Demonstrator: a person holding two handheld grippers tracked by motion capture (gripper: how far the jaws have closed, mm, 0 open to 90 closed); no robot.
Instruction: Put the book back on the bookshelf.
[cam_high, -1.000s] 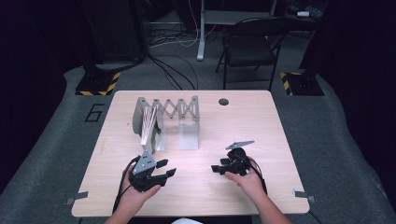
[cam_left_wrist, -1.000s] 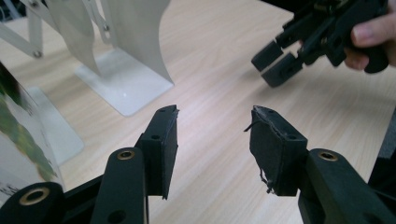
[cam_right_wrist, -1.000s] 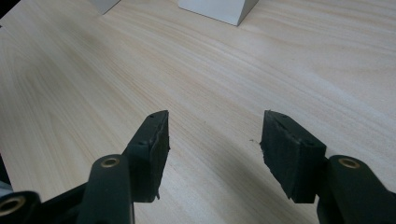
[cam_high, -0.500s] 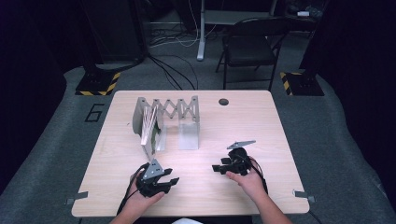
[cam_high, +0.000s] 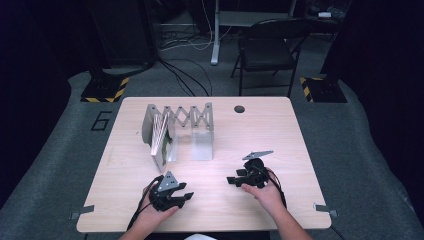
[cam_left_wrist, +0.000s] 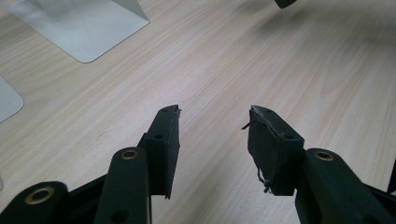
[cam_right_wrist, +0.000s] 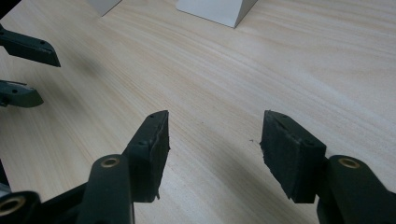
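- Black plastic, both tools: the left gripper (cam_high: 186, 195) sits low and left of centre in the high view, held in a hand (cam_high: 150, 216) at the near table edge, its jaws apart with nothing but bare wood between them, as the left gripper view (cam_left_wrist: 212, 122) shows clearly.
- The right gripper (cam_high: 231, 180) lies right of centre in the high view, pointing toward the middle of the frame; its jaws also stand wide apart and empty in the right gripper view (cam_right_wrist: 215, 128).
- At the left edge of the right gripper view the other tool's black tips appear, near but not touching.
- Outward from both, toward the upper left of the high view, stands the grey metal accordion rack (cam_high: 189, 120), its scissor links stretched between upright dividers, with flat foot plates resting on the table.
- A thin bundle of pale flat items, perhaps envelopes or folders (cam_high: 160, 134), leans tilted in the rack's leftmost slot; I cannot tell exactly what they are.
- The rack's other slots look vacant, and a foot plate corner (cam_left_wrist: 84, 23) reaches into the top left of the left gripper view.
- The light wooden table (cam_high: 290, 145) carries a round cable hole (cam_high: 239, 109) near its far edge.
- As a judgement: the filing looks finished or paused, since everything loose sits in the rack and neither tool holds anything; what remains, if anything, would be another reach to the rack, well apart from both grippers.
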